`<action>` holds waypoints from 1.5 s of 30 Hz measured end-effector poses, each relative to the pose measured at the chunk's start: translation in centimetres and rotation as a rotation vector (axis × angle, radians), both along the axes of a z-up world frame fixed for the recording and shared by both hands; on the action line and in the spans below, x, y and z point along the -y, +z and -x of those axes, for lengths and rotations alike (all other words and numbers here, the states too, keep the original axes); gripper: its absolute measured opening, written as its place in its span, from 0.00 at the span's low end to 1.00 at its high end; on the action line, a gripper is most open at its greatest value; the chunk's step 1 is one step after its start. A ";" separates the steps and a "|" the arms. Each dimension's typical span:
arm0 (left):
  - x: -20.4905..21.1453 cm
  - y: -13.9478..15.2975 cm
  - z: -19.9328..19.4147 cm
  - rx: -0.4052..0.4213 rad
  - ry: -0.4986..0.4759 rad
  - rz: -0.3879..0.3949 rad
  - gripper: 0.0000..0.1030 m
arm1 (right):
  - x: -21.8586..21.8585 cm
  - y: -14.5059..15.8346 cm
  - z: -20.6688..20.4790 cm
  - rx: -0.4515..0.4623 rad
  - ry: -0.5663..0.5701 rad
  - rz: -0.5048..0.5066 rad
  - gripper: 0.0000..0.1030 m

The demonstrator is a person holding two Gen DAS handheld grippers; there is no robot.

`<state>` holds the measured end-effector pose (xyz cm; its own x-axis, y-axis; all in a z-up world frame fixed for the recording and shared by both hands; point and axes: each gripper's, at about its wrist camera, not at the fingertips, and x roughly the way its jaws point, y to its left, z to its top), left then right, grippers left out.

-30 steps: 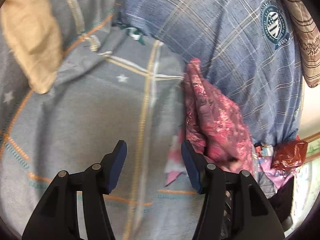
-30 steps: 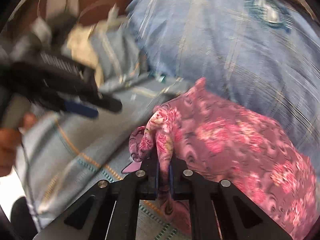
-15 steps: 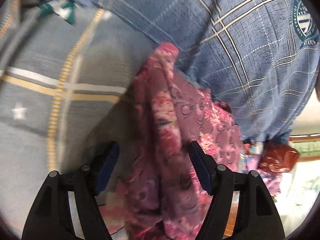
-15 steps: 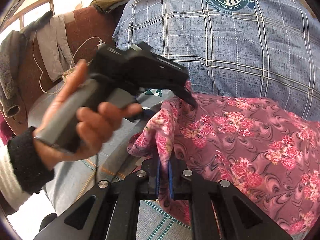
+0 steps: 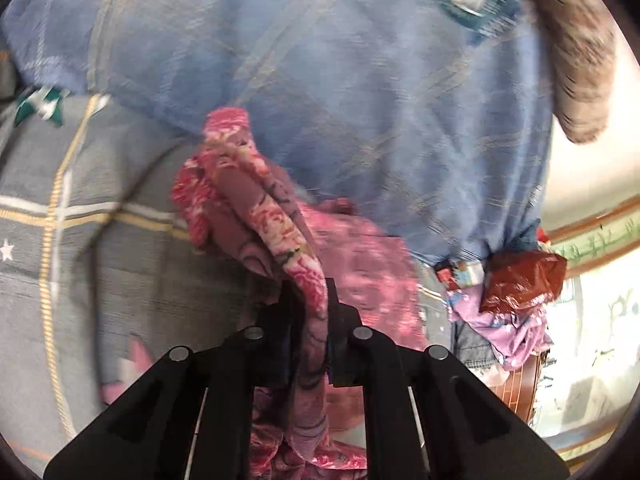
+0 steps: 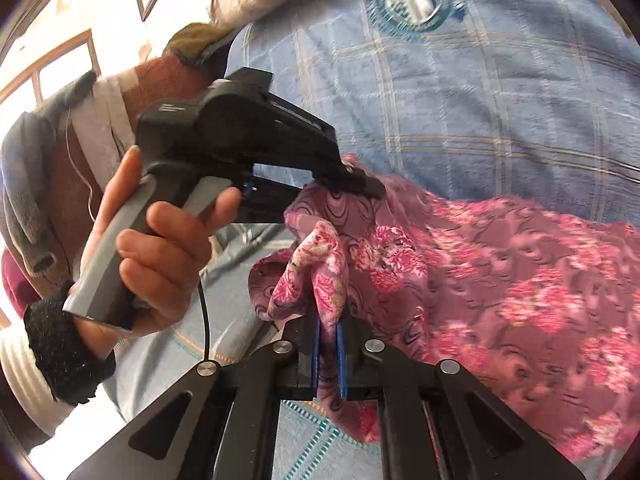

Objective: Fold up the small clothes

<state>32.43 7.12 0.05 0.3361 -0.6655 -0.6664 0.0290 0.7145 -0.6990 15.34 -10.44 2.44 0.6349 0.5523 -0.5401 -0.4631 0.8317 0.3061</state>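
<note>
Because I want this floral garment (image 6: 500, 280) stretched off the bed (image 5: 132, 276) for folding, my right claw (image 6: 328, 340) pinches its edge at six o'clock while my left claw (image 5: 310, 320) is closing on the bunched hem at twelve.

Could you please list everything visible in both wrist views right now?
floral cloth: one, pink and maroon, held up between both tongs, draped toward the blanket.
blanket: one, blue plaid with a round crest, behind the cloth.
sheet: one, grey with yellow and white stripes and stars, under the cloth.
bundle: red-brown wrapper on lilac cloth, beside the blanket's edge, in the left view.
hanging clothes: several, grey and white, at the far left of the right view.
left tongs: black, closing on the cloth.
right tongs: black with blue pads, shut on the cloth.
left hand: one, black cuff, gripping the left handle.
</note>
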 end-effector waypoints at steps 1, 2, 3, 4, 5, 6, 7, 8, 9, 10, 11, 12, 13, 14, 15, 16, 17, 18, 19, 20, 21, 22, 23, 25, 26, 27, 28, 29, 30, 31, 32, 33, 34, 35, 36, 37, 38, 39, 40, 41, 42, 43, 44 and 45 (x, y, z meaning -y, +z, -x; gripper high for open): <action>0.9 0.6 0.1 0.013 -0.011 -0.003 0.09 | 0.8 0.4 0.4 0.006 -0.011 -0.013 0.05; 2.1 1.6 0.3 0.030 -0.023 -0.013 0.09 | 1.6 0.9 0.9 0.009 -0.022 -0.026 0.05; 3.5 2.4 0.4 0.044 -0.035 -0.023 0.09 | 3.0 1.4 1.5 0.011 -0.040 -0.051 0.05; 4.8 3.0 0.6 0.056 -0.048 -0.031 0.09 | 4.1 1.7 1.8 0.010 -0.055 -0.070 0.05; 6.6 3.6 0.7 0.066 -0.063 -0.041 0.09 | 5.7 1.9 2.1 0.006 -0.076 -0.096 0.05; 7.8 3.9 0.8 0.069 -0.073 -0.048 0.09 | 7.1 2.1 2.5 0.001 -0.094 -0.117 0.05; 9.2 4.1 0.8 0.072 -0.085 -0.057 0.09 | 8.4 2.2 2.7 -0.007 -0.110 -0.135 0.05; 11.0 4.1 0.8 0.069 -0.103 -0.069 0.09 | 9.6 2.2 3.0 -0.013 -0.125 -0.149 0.05; 12.3 4.0 0.7 0.063 -0.115 -0.076 0.09 | 11.4 2.1 3.4 -0.022 -0.148 -0.166 0.05; 13.7 3.7 0.7 0.054 -0.128 -0.086 0.09 | 12.7 1.9 3.5 -0.031 -0.162 -0.176 0.05; 15.3 3.3 0.5 0.043 -0.139 -0.107 0.09 | 14.2 1.5 3.6 -0.044 -0.182 -0.187 0.05; 16.6 2.7 0.4 0.026 -0.147 -0.128 0.09 | 15.0 1.3 3.7 -0.053 -0.192 -0.193 0.05; 18.0 2.2 0.3 0.009 -0.154 -0.144 0.09 | 16.2 0.7 3.9 -0.066 -0.207 -0.202 0.05; 19.6 1.3 0.1 -0.014 -0.161 -0.170 0.09 | 17.1 0.1 4.0 -0.083 -0.219 -0.210 0.05; 20.5 0.7 0.1 -0.028 -0.166 -0.192 0.10 | 17.9 -0.6 3.8 -0.100 -0.232 -0.217 0.06; 21.6 0.0 0.0 -0.044 -0.172 -0.224 0.10 | 18.5 -1.2 3.7 -0.113 -0.242 -0.229 0.06; 22.8 -0.9 0.0 -0.057 -0.174 -0.274 0.11 | 19.2 -2.1 3.6 -0.131 -0.249 -0.246 0.06; 23.6 -1.5 0.0 -0.065 -0.174 -0.312 0.13 | 19.9 -3.2 3.5 -0.157 -0.260 -0.266 0.09; 24.2 -2.0 -0.1 -0.071 -0.172 -0.337 0.14 | 20.6 -4.3 3.3 -0.187 -0.282 -0.285 0.11; 24.7 -2.5 -0.1 -0.077 -0.165 -0.363 0.16 | 21.0 -5.1 2.9 -0.217 -0.293 -0.295 0.11; 25.1 -2.9 -0.2 -0.086 -0.160 -0.388 0.19 | 21.6 -6.1 2.4 -0.274 -0.301 -0.314 0.12; 25.3 -3.2 -0.2 -0.100 -0.160 -0.400 0.21 | 22.0 -6.8 2.0 -0.315 -0.316 -0.325 0.21; 25.4 -3.3 -0.1 -0.108 -0.165 -0.405 0.24 | 22.3 -7.1 1.8 -0.342 -0.324 -0.330 0.24; 25.8 -2.6 0.1 -0.115 -0.180 -0.421 0.26 | 23.3 -7.5 1.7 -0.389 -0.326 -0.379 0.25; 26.0 -1.8 0.2 -0.110 -0.194 -0.434 0.27 | 23.7 -7.5 1.8 -0.402 -0.322 -0.403 0.27; 25.9 -1.1 0.2 -0.104 -0.202 -0.440 0.29 | 24.3 -7.3 2.0 -0.410 -0.319 -0.429 0.29; 25.6 -0.2 0.3 -0.090 -0.206 -0.437 0.31 | 24.9 -7.0 2.2 -0.406 -0.323 -0.453 0.32; 25.2 1.0 0.3 -0.067 -0.203 -0.435 0.42 | 25.7 -6.6 2.6 -0.389 -0.327 -0.485 0.34; 24.8 2.2 0.3 -0.039 -0.190 -0.449 0.61 | 26.7 -6.1 3.1 -0.357 -0.331 -0.533 0.43; 24.2 2.8 0.1 -0.028 -0.178 -0.463 0.69 | 27.7 -5.5 3.5 -0.310 -0.342 -0.579 0.56; 23.9 3.4 -0.1 -0.011 -0.155 -0.491 0.72 | 28.1 -4.9 3.6 -0.278 -0.361 -0.591 0.63; 23.7 3.6 -0.2 -0.007 -0.150 -0.511 0.72 | 28.4 -4.8 3.7 -0.260 -0.376 -0.586 0.71; 23.8 3.5 -0.4 -0.012 -0.155 -0.532 0.72 | 28.6 -4.5 3.5 -0.238 -0.386 -0.572 0.71; 23.6 3.1 -0.6 -0.035 -0.172 -0.559 0.72 | 28.4 -4.5 3.0 -0.236 -0.369 -0.566 0.71; 23.9 2.6 -0.7 -0.056 -0.188 -0.573 0.72 | 28.0 -4.8 2.3 -0.247 -0.343 -0.565 0.71; 24.5 1.9 -0.7 -0.076 -0.210 -0.592 0.72 | 27.6 -5.1 2.0 -0.260 -0.325 -0.564 0.71; 25.2 1.4 -0.7 -0.085 -0.226 -0.618 0.72 | 27.1 -5.3 1.9 -0.267 -0.315 -0.557 0.71; 25.8 1.0 -0.6 -0.087 -0.242 -0.641 0.72 | 26.3 -5.5 1.5 -0.266 -0.299 -0.542 0.71; 26.6 0.5 -0.6 -0.089 -0.261 -0.656 0.72 | 25.7 -5.6 1.1 -0.266 -0.279 -0.533 0.71; 28.1 0.0 -0.7 -0.092 -0.281 -0.660 0.72 | 25.0 -5.6 0.4 -0.269 -0.256 -0.528 0.71; 28.6 -0.3 -0.8 -0.094 -0.298 -0.659 0.72 | 24.0 -5.6 0.0 -0.271 -0.216 -0.524 0.71; 29.0 -0.6 -0.8 -0.095 -0.316 -0.662 0.72 | 23.4 -5.5 0.0 -0.271 -0.193 -0.518 0.71; 29.8 -1.0 -1.0 -0.098 -0.341 -0.679 0.72 | 22.8 -5.4 0.1 -0.268 -0.179 -0.507 0.71; 30.7 -1.4 -1.1 -0.098 -0.367 -0.715 0.72 | 22.2 -5.4 0.1 -0.263 -0.173 -0.479 0.73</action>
